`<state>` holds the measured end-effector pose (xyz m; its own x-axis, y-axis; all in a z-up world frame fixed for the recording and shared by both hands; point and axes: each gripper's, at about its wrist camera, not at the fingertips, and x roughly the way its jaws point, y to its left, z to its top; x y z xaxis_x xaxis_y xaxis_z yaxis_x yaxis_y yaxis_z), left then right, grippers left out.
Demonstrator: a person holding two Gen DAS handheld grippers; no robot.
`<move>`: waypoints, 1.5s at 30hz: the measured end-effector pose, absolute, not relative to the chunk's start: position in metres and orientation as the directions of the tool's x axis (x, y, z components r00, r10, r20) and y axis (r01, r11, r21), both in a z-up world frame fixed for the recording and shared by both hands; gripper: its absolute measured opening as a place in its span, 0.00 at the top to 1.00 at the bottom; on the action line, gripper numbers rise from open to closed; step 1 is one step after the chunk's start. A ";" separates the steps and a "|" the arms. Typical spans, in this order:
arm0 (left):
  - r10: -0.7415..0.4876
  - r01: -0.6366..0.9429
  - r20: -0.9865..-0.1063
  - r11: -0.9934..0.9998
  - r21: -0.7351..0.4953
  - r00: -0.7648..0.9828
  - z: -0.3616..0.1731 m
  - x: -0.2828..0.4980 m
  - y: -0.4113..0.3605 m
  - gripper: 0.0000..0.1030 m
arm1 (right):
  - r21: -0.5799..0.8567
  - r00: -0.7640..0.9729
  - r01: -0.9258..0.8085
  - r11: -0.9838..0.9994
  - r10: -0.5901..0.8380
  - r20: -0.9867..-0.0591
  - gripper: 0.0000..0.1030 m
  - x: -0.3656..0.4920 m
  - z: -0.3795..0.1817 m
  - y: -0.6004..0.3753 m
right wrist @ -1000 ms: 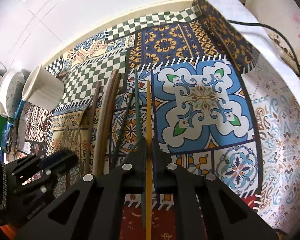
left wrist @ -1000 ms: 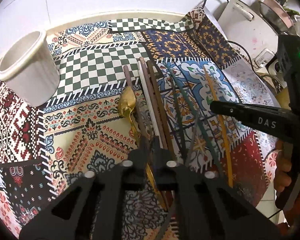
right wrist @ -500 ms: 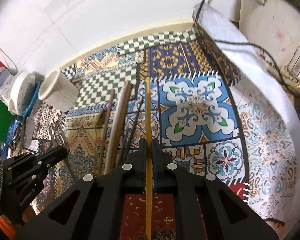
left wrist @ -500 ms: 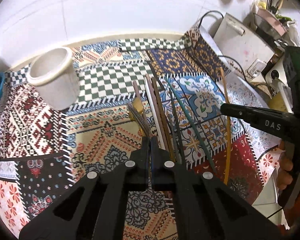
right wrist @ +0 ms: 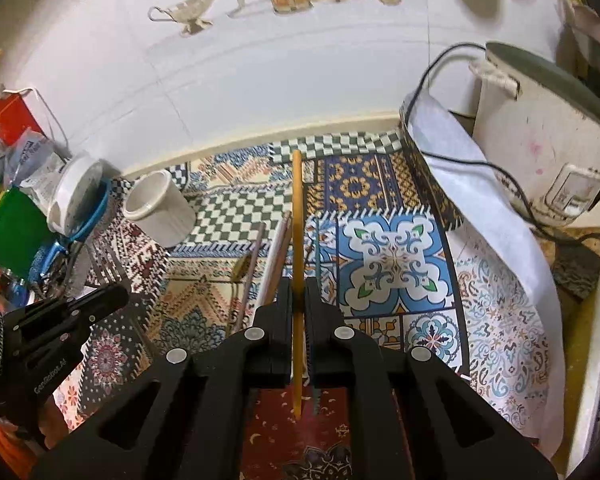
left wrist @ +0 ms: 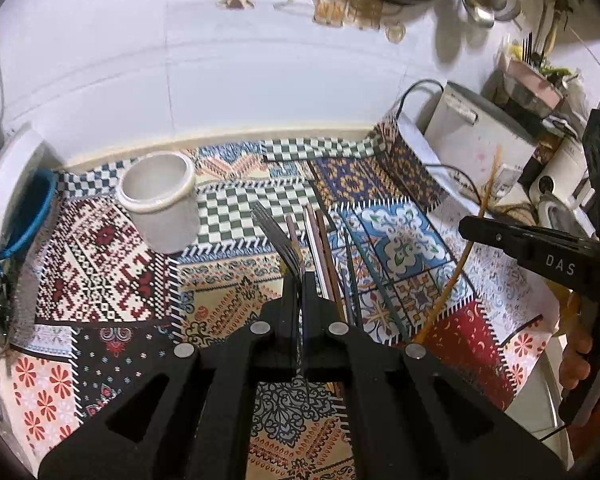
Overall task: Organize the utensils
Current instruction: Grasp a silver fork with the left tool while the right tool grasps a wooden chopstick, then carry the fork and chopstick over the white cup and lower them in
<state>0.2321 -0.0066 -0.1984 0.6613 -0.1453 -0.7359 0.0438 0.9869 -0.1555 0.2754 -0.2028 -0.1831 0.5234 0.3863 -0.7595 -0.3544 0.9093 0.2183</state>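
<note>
My left gripper (left wrist: 299, 280) is shut on a dark fork (left wrist: 278, 236), held above the patterned cloth with its tines pointing away. My right gripper (right wrist: 298, 286) is shut on a yellow chopstick (right wrist: 297, 216), also lifted; it shows in the left wrist view (left wrist: 466, 248) too. A white ceramic cup (left wrist: 158, 200) stands upright at the back left, also in the right wrist view (right wrist: 158, 208). Several chopsticks (left wrist: 324, 248) and a gold spoon (right wrist: 242, 266) lie side by side on the cloth under the grippers.
A patchwork cloth (left wrist: 100, 264) covers the counter. A white appliance with a cable (right wrist: 540, 140) stands at the right. Containers and a blue-rimmed white lid (right wrist: 76, 196) crowd the left edge. A tiled wall runs along the back.
Both grippers have risen from the cloth. The left one lifted the fork out of the row; the right one lifted the yellow chopstick. The other utensils stayed on the cloth.
</note>
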 end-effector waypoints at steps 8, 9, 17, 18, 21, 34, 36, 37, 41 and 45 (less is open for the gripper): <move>-0.099 -0.005 -0.668 0.988 -0.152 0.738 -0.164 0.223 0.014 1.00 | 0.192 0.582 -0.430 0.882 0.434 -0.688 0.95 0.272 -0.144 -0.185; -0.091 -0.011 -0.659 0.989 -0.149 0.747 -0.159 0.223 0.016 1.00 | 0.190 0.588 -0.438 0.879 0.440 -0.679 0.95 0.272 -0.140 -0.183; -0.022 -0.068 -0.596 0.989 -0.128 0.803 -0.129 0.228 0.037 1.00 | 0.188 0.602 -0.511 0.839 0.505 -0.618 0.95 0.280 -0.110 -0.163; -0.011 -0.079 -0.588 0.989 -0.126 0.809 -0.125 0.229 0.040 1.00 | 0.185 0.606 -0.521 0.834 0.513 -0.608 0.95 0.282 -0.105 -0.159; 0.014 -0.105 -0.572 0.987 -0.126 0.820 -0.116 0.232 0.049 1.00 | 0.180 0.610 -0.547 0.817 0.537 -0.583 0.95 0.284 -0.095 -0.151; 0.103 -0.186 -0.489 0.975 -0.124 0.866 -0.080 0.257 0.084 1.00 | 0.180 0.581 -0.649 0.739 0.634 -0.510 0.95 0.310 -0.063 -0.105; 0.116 -0.197 -0.480 0.973 -0.122 0.869 -0.077 0.263 0.090 1.00 | 0.183 0.571 -0.665 0.724 0.651 -0.500 0.95 0.314 -0.060 -0.098; 0.120 -0.201 -0.478 0.972 -0.122 0.870 -0.076 0.264 0.092 1.00 | 0.184 0.565 -0.673 0.716 0.659 -0.497 0.95 0.317 -0.059 -0.093; 0.138 -0.221 -0.467 0.967 -0.126 0.873 -0.073 0.276 0.104 1.00 | 0.188 0.542 -0.701 0.688 0.685 -0.486 0.95 0.325 -0.056 -0.077; 0.154 -0.241 -0.471 0.962 -0.131 0.869 -0.075 0.290 0.116 1.00 | 0.193 0.513 -0.725 0.661 0.706 -0.488 0.95 0.334 -0.059 -0.059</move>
<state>0.2900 0.1159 -0.0747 0.8687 0.1538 -0.4709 -0.2411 0.9617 -0.1307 0.3337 -0.0594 -0.0594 0.5131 0.7059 -0.4883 -0.7253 0.6608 0.1933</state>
